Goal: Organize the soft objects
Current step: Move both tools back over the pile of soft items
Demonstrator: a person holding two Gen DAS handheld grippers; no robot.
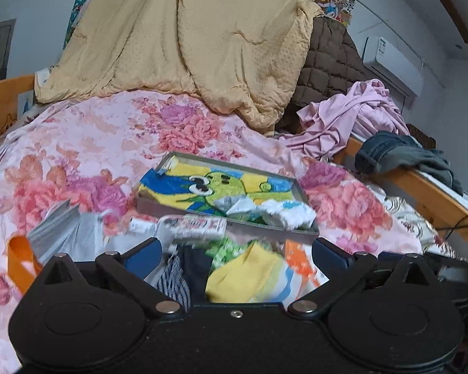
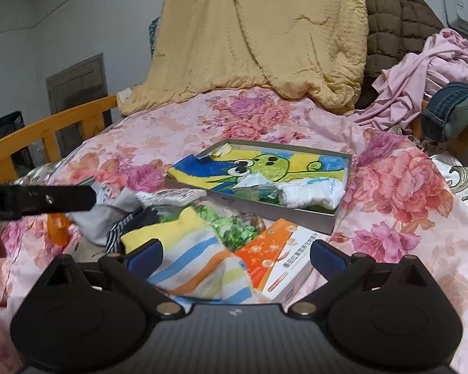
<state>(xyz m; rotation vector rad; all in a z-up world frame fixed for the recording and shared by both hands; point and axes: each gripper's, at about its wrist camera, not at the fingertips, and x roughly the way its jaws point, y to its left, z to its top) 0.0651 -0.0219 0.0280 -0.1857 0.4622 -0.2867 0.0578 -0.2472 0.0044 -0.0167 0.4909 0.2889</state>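
Observation:
A grey tray point(image 1: 265, 229) point(image 2: 296, 219) lies on the flowered bedspread point(image 1: 93, 131). It holds a flat cartoon towel point(image 1: 209, 187) point(image 2: 249, 168) and a rolled white cloth point(image 1: 290, 215) point(image 2: 309, 194). In front of it is a heap of soft things: a yellow cloth point(image 1: 243, 271), a dark striped cloth point(image 1: 174, 277) and a green patterned one point(image 2: 231, 227). My left gripper point(image 1: 235, 249) is open wide just above the heap, touching nothing. My right gripper point(image 2: 237, 252) is open over a striped towel point(image 2: 196, 261) and an orange-and-white box point(image 2: 280, 255).
A yellow quilt point(image 1: 187, 31), a brown quilt point(image 1: 327, 62), a pink garment point(image 1: 358, 115) and jeans point(image 1: 399, 155) crowd the far and right side. Wooden bed rails point(image 1: 421, 190) point(image 2: 46, 127) run along both sides. An orange object point(image 1: 20, 261) lies at the left.

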